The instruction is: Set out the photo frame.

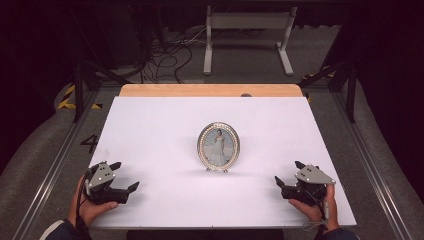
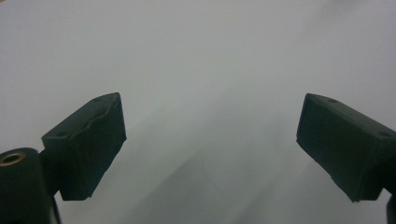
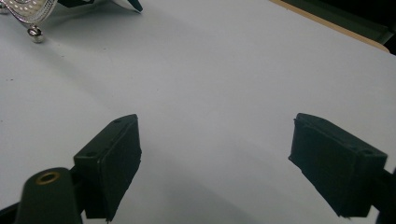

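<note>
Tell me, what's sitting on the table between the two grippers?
An oval picture frame stands upright between the left gripper and right gripper, a bit farther back, in the high view.

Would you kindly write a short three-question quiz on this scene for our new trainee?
1. True or false: the oval picture frame lies flat on the white table.
2. Which is open: (a) only the left hand-held gripper, (b) only the right hand-held gripper, (c) both?
3. What stands between the two grippers, farther from the person?

Key: 1 false, it stands upright; 2 c; 3 the oval picture frame.
</note>
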Action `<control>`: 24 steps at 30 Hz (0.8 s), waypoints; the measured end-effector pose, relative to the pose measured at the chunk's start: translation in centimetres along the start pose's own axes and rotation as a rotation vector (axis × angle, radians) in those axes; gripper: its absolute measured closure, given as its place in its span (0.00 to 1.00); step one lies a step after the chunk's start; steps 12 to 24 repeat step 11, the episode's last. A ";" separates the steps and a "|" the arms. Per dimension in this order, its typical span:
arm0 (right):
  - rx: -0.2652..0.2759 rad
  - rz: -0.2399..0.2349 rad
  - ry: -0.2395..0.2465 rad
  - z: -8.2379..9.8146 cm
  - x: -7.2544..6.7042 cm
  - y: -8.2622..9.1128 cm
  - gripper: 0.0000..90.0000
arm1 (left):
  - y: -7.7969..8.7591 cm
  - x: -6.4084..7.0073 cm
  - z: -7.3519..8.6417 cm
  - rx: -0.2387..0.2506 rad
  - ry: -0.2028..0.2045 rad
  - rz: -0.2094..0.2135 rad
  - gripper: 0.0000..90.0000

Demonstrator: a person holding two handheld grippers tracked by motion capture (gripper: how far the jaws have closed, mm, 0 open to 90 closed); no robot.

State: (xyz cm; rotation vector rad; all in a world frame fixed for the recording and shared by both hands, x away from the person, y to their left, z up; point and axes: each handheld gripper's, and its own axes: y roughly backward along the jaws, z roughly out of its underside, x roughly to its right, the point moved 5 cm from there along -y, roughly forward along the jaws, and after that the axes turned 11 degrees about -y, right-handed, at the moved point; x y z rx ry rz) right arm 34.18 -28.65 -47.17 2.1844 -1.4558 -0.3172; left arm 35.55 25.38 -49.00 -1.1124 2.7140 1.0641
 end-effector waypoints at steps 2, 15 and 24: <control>-0.001 -0.001 0.001 0.0 0.0 0.0 0.18 | 0.0 0.0 0.0 -0.001 0.001 0.002 0.10; -0.007 -0.006 0.002 0.1 -0.1 -0.1 0.18 | -0.3 0.2 -0.1 -0.016 -0.018 0.007 0.09; -0.007 -0.006 0.002 0.1 -0.1 -0.1 0.18 | -0.3 0.2 -0.1 -0.016 -0.018 0.007 0.09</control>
